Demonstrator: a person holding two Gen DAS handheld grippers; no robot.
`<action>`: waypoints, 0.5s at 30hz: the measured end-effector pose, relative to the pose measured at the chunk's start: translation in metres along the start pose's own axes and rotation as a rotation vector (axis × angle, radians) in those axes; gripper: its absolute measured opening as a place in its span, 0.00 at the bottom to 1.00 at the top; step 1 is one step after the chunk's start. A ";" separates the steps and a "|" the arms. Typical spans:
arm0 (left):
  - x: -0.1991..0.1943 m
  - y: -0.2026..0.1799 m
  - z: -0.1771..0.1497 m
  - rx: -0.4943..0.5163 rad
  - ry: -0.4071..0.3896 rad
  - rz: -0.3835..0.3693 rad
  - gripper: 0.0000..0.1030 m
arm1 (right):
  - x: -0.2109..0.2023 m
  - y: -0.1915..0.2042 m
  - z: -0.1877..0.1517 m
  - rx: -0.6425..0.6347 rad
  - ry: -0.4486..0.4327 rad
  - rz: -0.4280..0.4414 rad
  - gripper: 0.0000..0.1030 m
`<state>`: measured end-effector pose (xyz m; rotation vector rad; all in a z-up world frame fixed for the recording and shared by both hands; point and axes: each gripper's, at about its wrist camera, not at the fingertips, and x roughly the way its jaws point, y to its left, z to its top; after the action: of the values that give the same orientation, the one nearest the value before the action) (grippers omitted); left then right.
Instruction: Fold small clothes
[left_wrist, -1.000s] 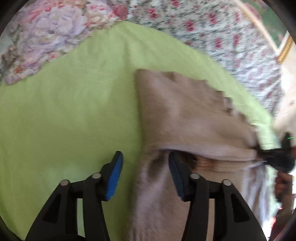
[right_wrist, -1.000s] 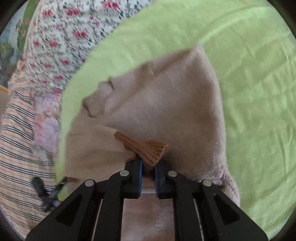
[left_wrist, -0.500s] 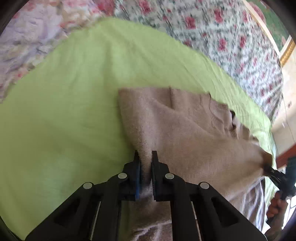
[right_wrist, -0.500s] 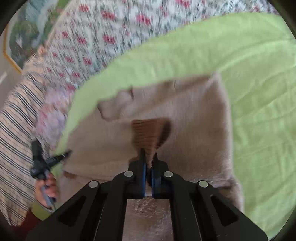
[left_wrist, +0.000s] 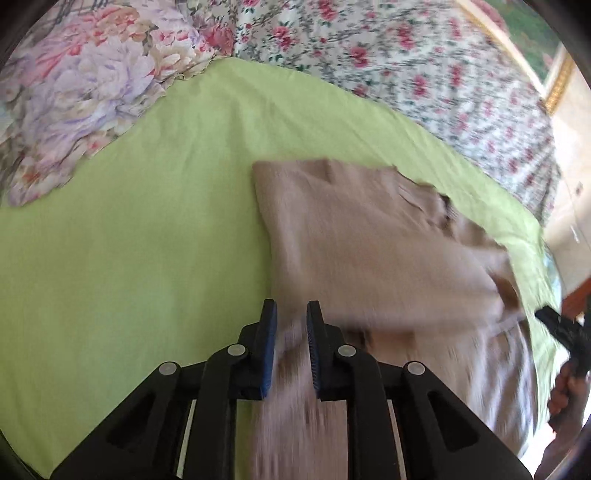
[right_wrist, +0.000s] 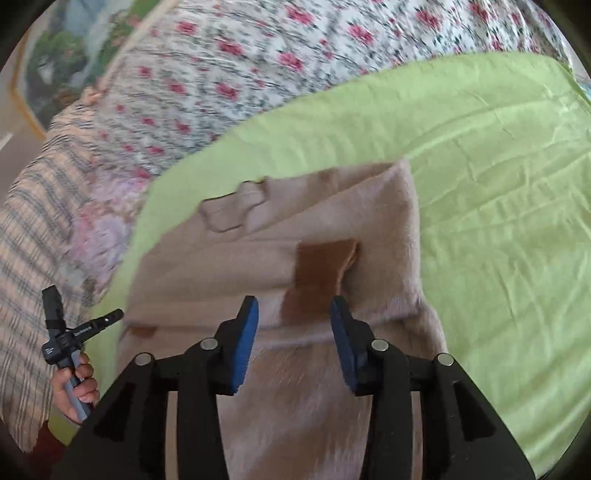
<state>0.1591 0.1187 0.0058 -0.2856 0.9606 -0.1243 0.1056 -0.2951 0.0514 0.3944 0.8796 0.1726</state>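
Left tongs (left_wrist: 290, 314) opening, jaws a narrow gap apart, poised over the near edge of a beige sweater (left_wrist: 369, 251) with blurred knit showing between the blue pads (left_wrist: 269, 350); no clear pinch on the fabric. Right tongs (right_wrist: 293, 314) also opening, jaws set wider, nothing clamped; a brown ribbed cuff (right_wrist: 321, 273) lying just ahead of the gap, resting on the sweater (right_wrist: 332, 206) and apart from both pads.

Sweater spread partly folded on a lime-green sheet (left_wrist: 129, 240) covering the bed, toward the sheet's right side in the left wrist view, a folded layer on top and a second brown cuff (right_wrist: 142, 331) peeking at its left edge in the right wrist view. Floral bedspread (left_wrist: 406, 66) along the sheet's far edge, a larger-flowered pillow (left_wrist: 81, 96) at the far left corner. Striped cloth (right_wrist: 33, 258) past the sheet's left edge in the right wrist view. Person's hand (right_wrist: 79, 384) gripping the handle of the left tongs there.
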 end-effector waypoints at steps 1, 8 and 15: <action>-0.008 0.000 -0.011 0.008 0.005 0.000 0.27 | -0.006 0.002 -0.008 -0.013 0.003 0.011 0.41; -0.072 0.005 -0.108 0.007 0.039 -0.054 0.62 | -0.030 0.009 -0.066 -0.097 0.071 0.058 0.41; -0.084 -0.003 -0.194 0.031 0.162 -0.060 0.60 | -0.069 0.000 -0.119 -0.110 0.128 0.089 0.41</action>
<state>-0.0482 0.0999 -0.0313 -0.2793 1.1103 -0.2196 -0.0298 -0.2845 0.0325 0.3225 0.9744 0.3302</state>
